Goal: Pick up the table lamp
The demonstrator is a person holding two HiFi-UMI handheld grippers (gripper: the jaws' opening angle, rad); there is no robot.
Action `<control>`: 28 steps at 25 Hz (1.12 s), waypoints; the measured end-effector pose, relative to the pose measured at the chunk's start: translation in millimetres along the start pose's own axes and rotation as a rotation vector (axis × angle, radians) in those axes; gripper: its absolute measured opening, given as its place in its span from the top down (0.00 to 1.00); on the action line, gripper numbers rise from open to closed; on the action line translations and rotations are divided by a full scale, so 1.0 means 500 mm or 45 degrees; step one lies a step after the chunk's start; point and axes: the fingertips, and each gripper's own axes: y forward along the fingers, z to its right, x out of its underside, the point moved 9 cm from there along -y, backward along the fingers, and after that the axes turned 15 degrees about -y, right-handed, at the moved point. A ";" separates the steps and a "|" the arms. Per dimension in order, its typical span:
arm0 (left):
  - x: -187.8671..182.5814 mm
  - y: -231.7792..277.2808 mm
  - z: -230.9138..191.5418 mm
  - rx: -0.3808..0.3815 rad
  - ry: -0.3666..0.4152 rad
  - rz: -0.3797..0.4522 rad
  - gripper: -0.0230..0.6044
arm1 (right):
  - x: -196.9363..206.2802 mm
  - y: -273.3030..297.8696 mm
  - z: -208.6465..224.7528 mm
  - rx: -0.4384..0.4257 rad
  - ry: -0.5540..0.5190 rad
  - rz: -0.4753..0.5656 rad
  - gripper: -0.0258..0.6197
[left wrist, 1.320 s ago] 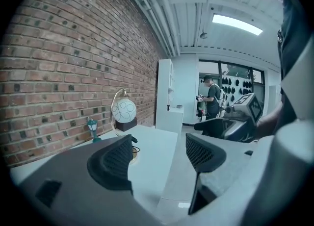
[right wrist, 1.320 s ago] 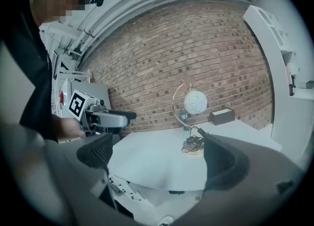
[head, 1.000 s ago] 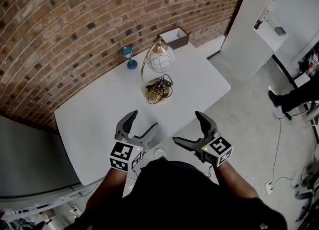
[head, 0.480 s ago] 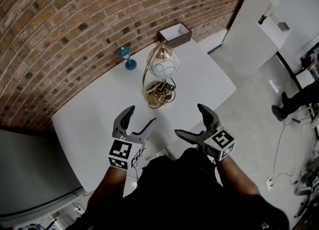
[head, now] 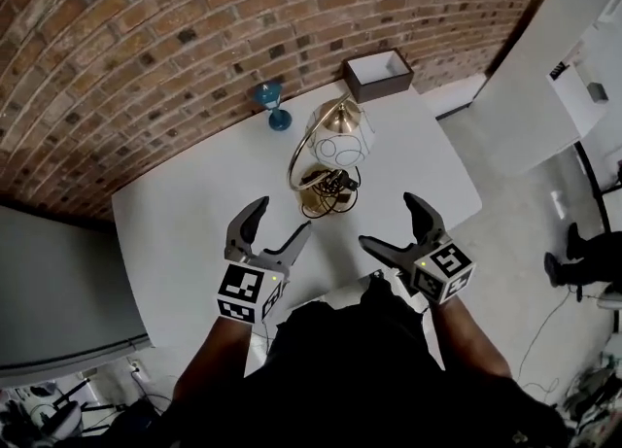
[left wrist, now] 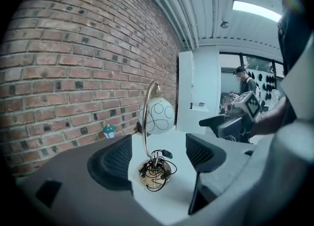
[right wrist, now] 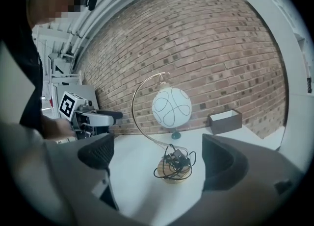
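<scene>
The table lamp (head: 330,159) stands upright on the white table (head: 185,232): a round brass base with black cord coiled on it, a curved gold arm, and a white globe shade with thin black loops. It also stands ahead of the jaws as the lamp (left wrist: 155,144) and the lamp (right wrist: 171,132). My left gripper (head: 277,227) hovers open over the table's near edge, left of the lamp base. To the right of the base my right gripper (head: 398,227) is open too. Neither touches the lamp, and both are empty.
A small teal hourglass-shaped ornament (head: 275,106) stands near the brick wall behind the lamp. A dark open box (head: 377,74) with a white inside sits at the table's far right corner. A grey panel (head: 53,291) stands left of the table. Another person (head: 593,257) is at the far right.
Both grippers have moved closer to the lamp and slightly right over the table's near edge. They stay open and empty; the lamp has not moved.
</scene>
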 end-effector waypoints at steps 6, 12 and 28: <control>-0.017 0.039 0.018 -0.113 -0.034 0.028 0.42 | -0.017 0.046 0.091 -0.143 -0.069 0.032 0.11; -0.033 0.059 0.019 -0.218 -0.053 0.061 0.42 | -0.037 0.071 0.148 -0.233 -0.126 0.042 0.27; -0.036 0.081 0.025 -0.419 -0.066 0.088 0.48 | 0.043 0.203 0.211 -0.363 -0.354 -0.072 0.51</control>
